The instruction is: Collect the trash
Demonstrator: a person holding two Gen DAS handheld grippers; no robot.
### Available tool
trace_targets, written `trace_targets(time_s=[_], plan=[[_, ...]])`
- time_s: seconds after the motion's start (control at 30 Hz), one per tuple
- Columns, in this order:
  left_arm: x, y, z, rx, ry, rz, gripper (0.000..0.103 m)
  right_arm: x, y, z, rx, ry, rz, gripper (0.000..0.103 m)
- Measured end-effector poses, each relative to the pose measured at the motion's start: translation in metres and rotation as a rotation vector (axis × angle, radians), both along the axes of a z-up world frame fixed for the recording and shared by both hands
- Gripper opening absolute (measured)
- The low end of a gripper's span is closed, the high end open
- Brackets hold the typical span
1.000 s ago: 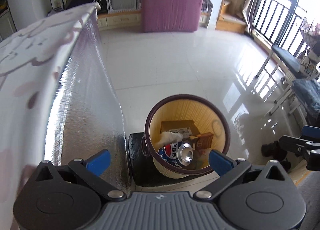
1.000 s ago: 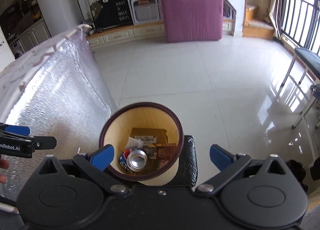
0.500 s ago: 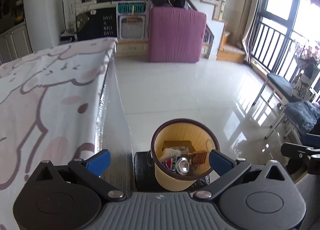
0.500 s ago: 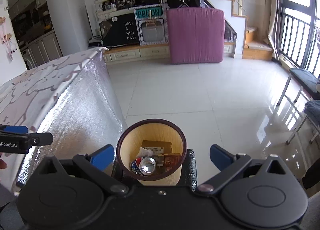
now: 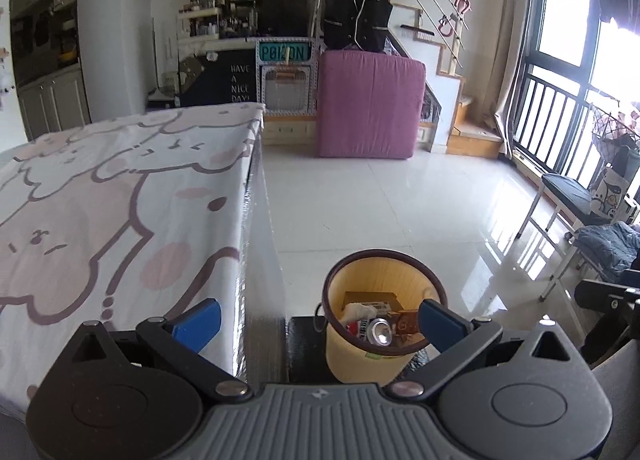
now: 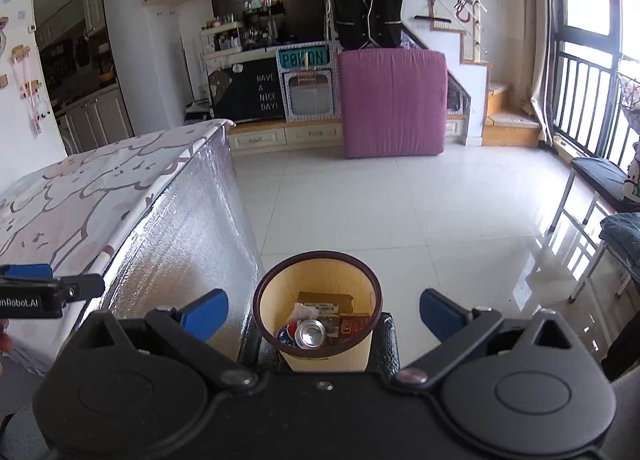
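A yellow waste bin [image 5: 352, 356] with a dark rim stands on a black mat on the floor beside the table; its wall [image 6: 332, 362] also shows in the right wrist view. Inside lie a soda can [image 5: 380, 334] [image 6: 310, 334], crumpled white paper [image 5: 354, 310], and brown cardboard boxes [image 6: 324, 300]. My left gripper [image 5: 320, 318] is open above and behind the bin, holding nothing. My right gripper [image 6: 322, 308] is open too, raised over the bin, with nothing between its blue fingertips [image 6: 206, 310].
The table [image 5: 120, 220] with a cartoon cloth and silver foil side [image 6: 192, 244] stands to the left. White tiled floor [image 6: 400, 212] stretches ahead to a pink mattress [image 5: 370, 104]. Chairs [image 5: 568, 196] line the right by the window.
Both grippers have risen and pulled back from the bin; the bin looks smaller and the tabletop has come into view. Both stay open.
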State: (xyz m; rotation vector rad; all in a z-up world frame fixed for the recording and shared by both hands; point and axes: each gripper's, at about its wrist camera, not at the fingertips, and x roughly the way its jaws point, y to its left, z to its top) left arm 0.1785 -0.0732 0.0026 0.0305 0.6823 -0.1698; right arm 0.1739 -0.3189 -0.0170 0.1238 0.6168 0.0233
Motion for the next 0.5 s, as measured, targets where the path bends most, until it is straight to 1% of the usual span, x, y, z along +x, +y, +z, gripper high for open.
trace_targets(time_s=[0.07,0.13,0.27,0.33,0.43,0.5], plan=[[-0.008,0.003,-0.005,0.002,-0.011,0.007,0.103,-0.008,0.003,-0.005,0.002,-0.019,-0.009,0.103],[-0.013,0.007,-0.009,-0.016,-0.012,0.012,0.103,-0.015,0.006,-0.011,-0.001,-0.035,-0.022,0.103],[-0.023,0.013,-0.016,-0.031,-0.025,0.014,0.103,-0.027,0.014,-0.022,-0.046,-0.071,-0.045,0.103],[-0.027,0.014,-0.02,-0.013,-0.036,0.017,0.103,-0.031,0.018,-0.029,-0.056,-0.077,-0.052,0.103],[-0.035,0.012,-0.025,0.036,-0.065,0.034,0.103,-0.038,0.024,-0.038,-0.07,-0.09,-0.062,0.103],[-0.04,0.013,-0.029,0.036,-0.079,0.031,0.103,-0.042,0.029,-0.044,-0.079,-0.105,-0.067,0.103]])
